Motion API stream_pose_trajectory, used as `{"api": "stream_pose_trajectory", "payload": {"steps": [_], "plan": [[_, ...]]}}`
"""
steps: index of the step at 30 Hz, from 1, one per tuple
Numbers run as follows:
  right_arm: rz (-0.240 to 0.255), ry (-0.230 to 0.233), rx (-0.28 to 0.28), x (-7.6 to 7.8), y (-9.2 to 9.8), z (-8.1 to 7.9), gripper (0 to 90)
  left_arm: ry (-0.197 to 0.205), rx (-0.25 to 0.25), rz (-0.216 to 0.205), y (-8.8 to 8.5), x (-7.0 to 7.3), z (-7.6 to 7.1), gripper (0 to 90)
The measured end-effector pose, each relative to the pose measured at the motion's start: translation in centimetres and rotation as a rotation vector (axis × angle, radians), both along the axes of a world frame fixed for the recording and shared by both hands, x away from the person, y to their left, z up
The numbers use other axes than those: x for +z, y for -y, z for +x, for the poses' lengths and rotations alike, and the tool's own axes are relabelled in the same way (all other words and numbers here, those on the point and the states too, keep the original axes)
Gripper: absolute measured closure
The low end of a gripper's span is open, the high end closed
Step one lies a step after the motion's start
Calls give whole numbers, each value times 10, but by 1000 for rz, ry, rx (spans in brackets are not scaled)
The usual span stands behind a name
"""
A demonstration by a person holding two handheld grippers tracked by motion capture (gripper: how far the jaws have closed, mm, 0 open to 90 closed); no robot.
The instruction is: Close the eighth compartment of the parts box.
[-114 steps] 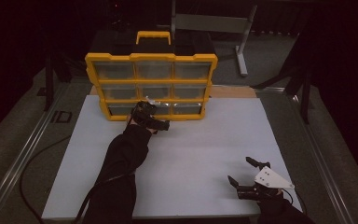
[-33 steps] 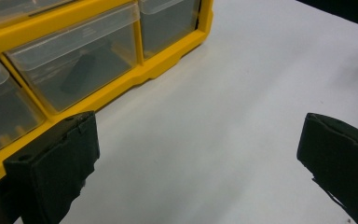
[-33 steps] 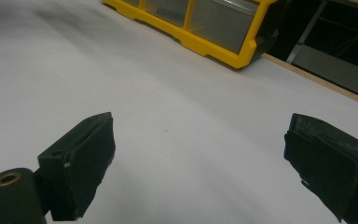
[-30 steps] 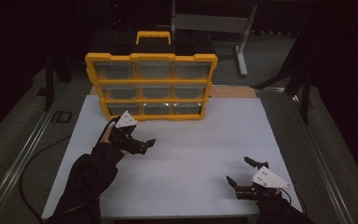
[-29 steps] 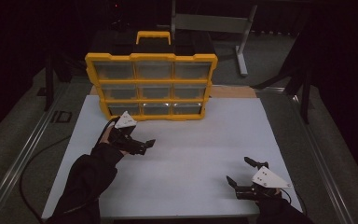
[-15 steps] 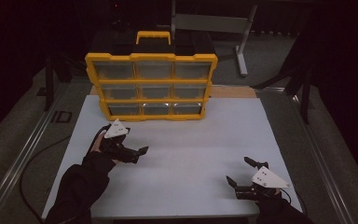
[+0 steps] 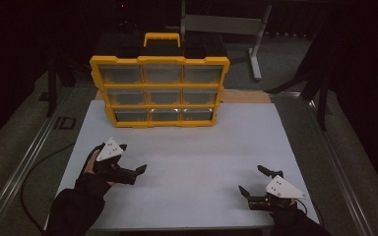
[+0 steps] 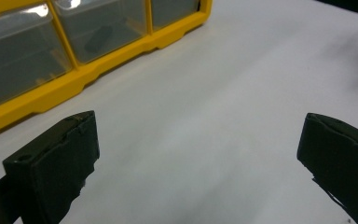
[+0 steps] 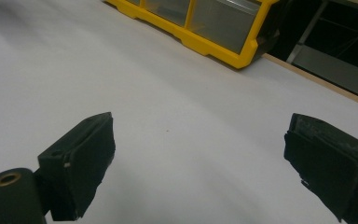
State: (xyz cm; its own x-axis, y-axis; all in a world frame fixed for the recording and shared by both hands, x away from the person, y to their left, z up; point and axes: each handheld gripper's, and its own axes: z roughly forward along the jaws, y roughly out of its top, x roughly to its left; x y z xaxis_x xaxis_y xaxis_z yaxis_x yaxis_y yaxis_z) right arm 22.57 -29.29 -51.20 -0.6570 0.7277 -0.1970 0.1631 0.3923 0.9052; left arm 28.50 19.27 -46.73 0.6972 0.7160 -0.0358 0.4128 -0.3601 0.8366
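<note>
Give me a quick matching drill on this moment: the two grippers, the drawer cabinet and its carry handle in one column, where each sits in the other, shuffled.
Things:
1. left gripper
2. right gripper
3. yellow drawer cabinet
4. carry handle

Places or states:
A. on top of the cabinet
B. open, near right corner of the white table
C. far edge of the table, drawers shut
D. open, near left part of the table

Pairs: 1-D, 2-B, 3-C, 4-A

Dim room, grey floor [image 7: 24, 142], metal stand [image 7: 256, 44] behind white table [image 7: 202, 147].
</note>
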Motion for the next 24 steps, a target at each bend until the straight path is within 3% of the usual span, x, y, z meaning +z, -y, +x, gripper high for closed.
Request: {"api": "stream_pose_trajectory", "payload": {"steps": [16, 24], "plan": [[-4, 3, 1, 0, 0, 0, 84, -8, 11, 10, -8, -24, -26, 0], [-5, 3, 1, 0, 0, 0, 84, 9, 15, 26, -11, -33, -41, 0]]}}
